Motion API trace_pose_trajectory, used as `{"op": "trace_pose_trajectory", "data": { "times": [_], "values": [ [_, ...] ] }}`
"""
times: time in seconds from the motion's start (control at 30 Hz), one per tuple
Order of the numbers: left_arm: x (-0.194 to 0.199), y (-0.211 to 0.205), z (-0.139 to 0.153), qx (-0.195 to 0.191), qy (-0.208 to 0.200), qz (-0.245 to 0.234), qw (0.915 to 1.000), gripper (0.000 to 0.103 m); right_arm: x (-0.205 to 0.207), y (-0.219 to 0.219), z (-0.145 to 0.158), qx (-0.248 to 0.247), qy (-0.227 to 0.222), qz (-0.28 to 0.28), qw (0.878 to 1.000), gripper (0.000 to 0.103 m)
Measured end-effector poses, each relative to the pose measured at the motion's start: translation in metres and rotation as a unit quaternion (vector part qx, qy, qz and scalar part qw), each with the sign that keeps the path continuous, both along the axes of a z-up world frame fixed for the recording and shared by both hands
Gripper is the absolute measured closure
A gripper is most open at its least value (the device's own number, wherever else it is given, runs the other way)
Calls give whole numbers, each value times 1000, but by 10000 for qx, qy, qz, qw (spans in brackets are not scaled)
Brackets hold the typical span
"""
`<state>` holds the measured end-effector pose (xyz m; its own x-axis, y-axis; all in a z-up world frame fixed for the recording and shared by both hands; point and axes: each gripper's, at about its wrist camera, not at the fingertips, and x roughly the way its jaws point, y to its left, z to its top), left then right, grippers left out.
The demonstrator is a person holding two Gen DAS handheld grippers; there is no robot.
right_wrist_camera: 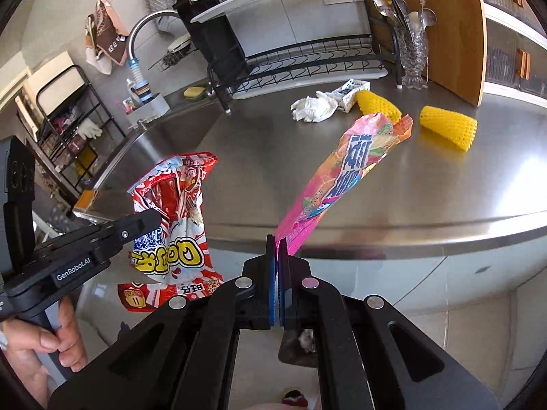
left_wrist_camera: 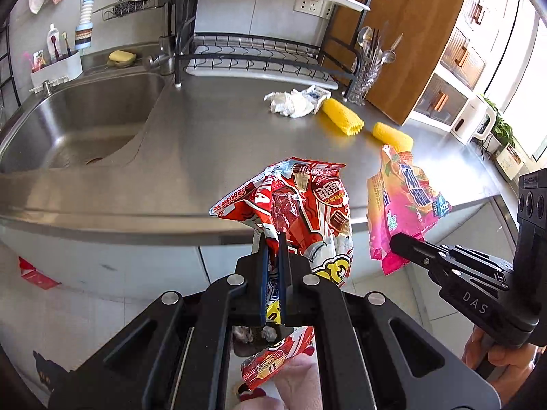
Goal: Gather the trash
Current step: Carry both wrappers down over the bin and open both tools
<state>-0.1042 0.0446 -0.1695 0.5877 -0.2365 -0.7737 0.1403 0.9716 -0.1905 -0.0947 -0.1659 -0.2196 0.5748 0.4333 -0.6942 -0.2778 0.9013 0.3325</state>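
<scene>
My left gripper (left_wrist_camera: 272,239) is shut on a crumpled red and white snack bag (left_wrist_camera: 301,212), held in the air just off the steel counter's front edge. To its right my right gripper (left_wrist_camera: 396,241) is shut on a pink and orange wrapper (left_wrist_camera: 403,201). In the right wrist view the right gripper (right_wrist_camera: 277,241) pinches the pink wrapper (right_wrist_camera: 345,177) by its lower end, and the left gripper (right_wrist_camera: 150,220) with the red bag (right_wrist_camera: 174,218) shows at the left. On the counter lie a crumpled white tissue (left_wrist_camera: 290,102), a small white carton (left_wrist_camera: 316,94) and two yellow foam nets (left_wrist_camera: 342,116).
A sink (left_wrist_camera: 78,119) with a tap lies at the left, a black dish rack (left_wrist_camera: 259,58) at the back. A glass cutlery holder (left_wrist_camera: 367,75) and a wooden board (left_wrist_camera: 407,34) stand at the back right. A dark bin with trash (left_wrist_camera: 256,336) shows below the grippers.
</scene>
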Motion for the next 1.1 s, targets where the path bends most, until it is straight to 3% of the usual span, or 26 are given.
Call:
{"op": "trace_pose_trajectory", "data": {
  "times": [0.2,0.43,1.1],
  "values": [
    [-40,5,-44,-5,467,-67,9989,100,-47,7,-35,-21,412,102,9991,100],
    [-57,7,-104,-18,1024,-90,9947,100,-67,9,-93,-59,1048,87,9944,100],
    [-15,6,-258,102,2004,4,9797,100,-39,31,-243,-218,2246,316,9737,100]
  ]
}}
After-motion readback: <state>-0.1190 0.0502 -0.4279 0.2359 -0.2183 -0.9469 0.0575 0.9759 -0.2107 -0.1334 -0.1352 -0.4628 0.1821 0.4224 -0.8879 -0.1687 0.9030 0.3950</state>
